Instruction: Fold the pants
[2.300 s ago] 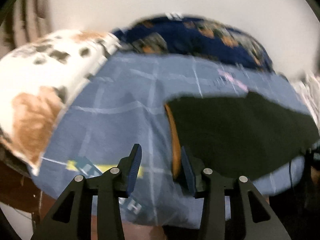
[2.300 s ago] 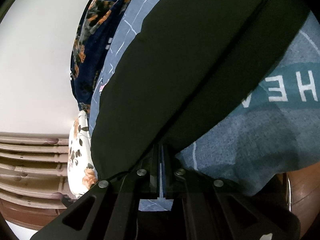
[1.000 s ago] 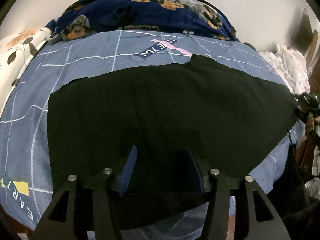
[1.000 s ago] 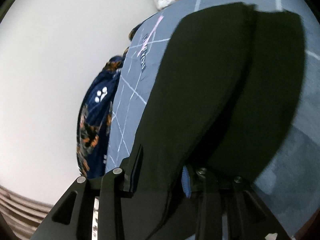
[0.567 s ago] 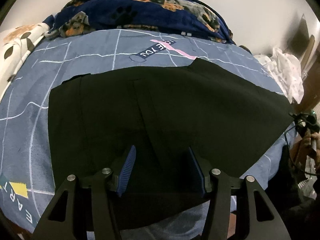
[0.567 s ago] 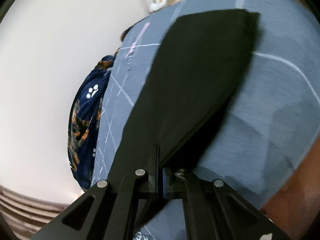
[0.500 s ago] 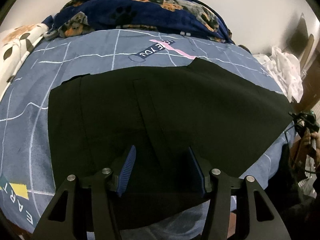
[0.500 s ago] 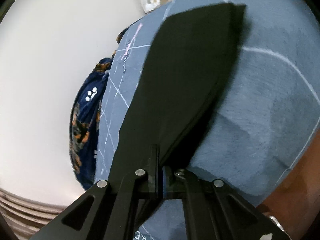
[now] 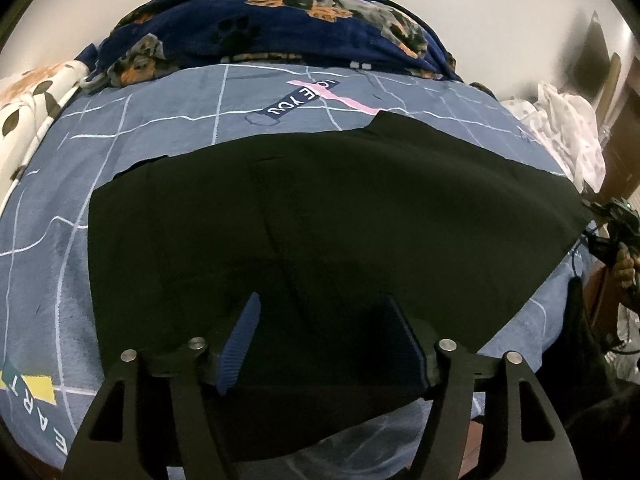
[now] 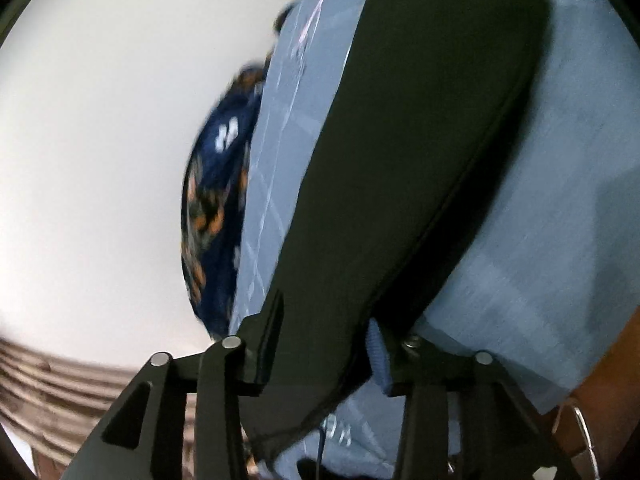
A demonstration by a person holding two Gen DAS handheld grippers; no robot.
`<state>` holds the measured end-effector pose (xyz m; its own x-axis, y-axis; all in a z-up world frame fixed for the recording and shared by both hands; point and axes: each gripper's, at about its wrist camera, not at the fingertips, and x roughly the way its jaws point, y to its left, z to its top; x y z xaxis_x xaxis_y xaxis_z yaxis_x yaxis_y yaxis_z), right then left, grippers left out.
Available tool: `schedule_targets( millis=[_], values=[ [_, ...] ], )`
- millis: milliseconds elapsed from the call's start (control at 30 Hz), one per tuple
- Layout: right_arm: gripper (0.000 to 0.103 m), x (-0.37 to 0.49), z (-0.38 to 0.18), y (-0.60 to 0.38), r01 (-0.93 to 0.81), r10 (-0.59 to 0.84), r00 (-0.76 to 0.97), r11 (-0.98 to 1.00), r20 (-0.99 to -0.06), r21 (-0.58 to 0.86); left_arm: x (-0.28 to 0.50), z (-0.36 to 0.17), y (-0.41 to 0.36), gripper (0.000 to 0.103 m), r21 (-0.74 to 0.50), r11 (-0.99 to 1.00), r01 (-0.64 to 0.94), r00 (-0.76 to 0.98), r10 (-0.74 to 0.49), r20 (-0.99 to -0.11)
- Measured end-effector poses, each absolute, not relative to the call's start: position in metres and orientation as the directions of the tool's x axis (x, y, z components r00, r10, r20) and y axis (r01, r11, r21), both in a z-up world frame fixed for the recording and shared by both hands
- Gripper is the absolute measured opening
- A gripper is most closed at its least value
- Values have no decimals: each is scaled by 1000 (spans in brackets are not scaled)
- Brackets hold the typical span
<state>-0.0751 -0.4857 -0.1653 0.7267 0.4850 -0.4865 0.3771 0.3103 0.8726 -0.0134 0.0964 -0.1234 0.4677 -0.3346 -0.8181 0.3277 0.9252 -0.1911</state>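
Left gripper (image 9: 322,338) pointed down at the bed, jaws opening, blue pads wide apart with nothing pinched; black pants (image 9: 320,220) spread flat right under and ahead of the tips. Right gripper (image 10: 326,338) low beside the bed edge, jaws opening too, with the end of the pants (image 10: 420,140) lying between the two pads, loose and not squeezed as far as the blur lets on. Seen from the left wrist, right gripper (image 9: 612,228) far off to the right, just past the corner of the cloth, held in a hand (image 9: 626,276). Pants laid out long across the blue bedsheet (image 9: 160,128), one layer on top of another by the look of the double edge near the right tool. Beyond the pants, a dark blue dog blanket (image 9: 260,32) bunched at the far side, a flowery pillow (image 9: 28,96) off to the left, a white cloth heap (image 9: 568,128) off to the right. Likely light and very soft, floppy, quick to sag and wrinkle, not slippery, not breakable. Best taken by a thick edge or corner: the hem end near the right tool, the near edge under the left tool. Pinch both layers together, lift only a little, carry the end over slowly so the fold stays straight.
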Motion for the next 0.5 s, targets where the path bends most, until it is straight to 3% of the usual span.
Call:
schedule_targets(
  millis=[100, 133, 167, 500],
  values=[
    [33, -66, -162, -456, 367, 510, 674, 395, -534, 842, -15, -124, 96, 67, -185, 924, 335, 471, -334, -816],
    [13, -64, -161, -449, 370, 509, 654, 430, -559, 824, -15, -124, 96, 67, -185, 923, 337, 473, -336, -815],
    [7, -63, -161, -443, 382, 502, 629, 465, -594, 798, -15, -124, 96, 67, -186, 922, 339, 475, -338, -812],
    [2, -84, -169, -456, 412, 497, 613, 463, -614, 785, -17, -123, 104, 67, -226, 911, 346, 466, -376, -801]
  ],
)
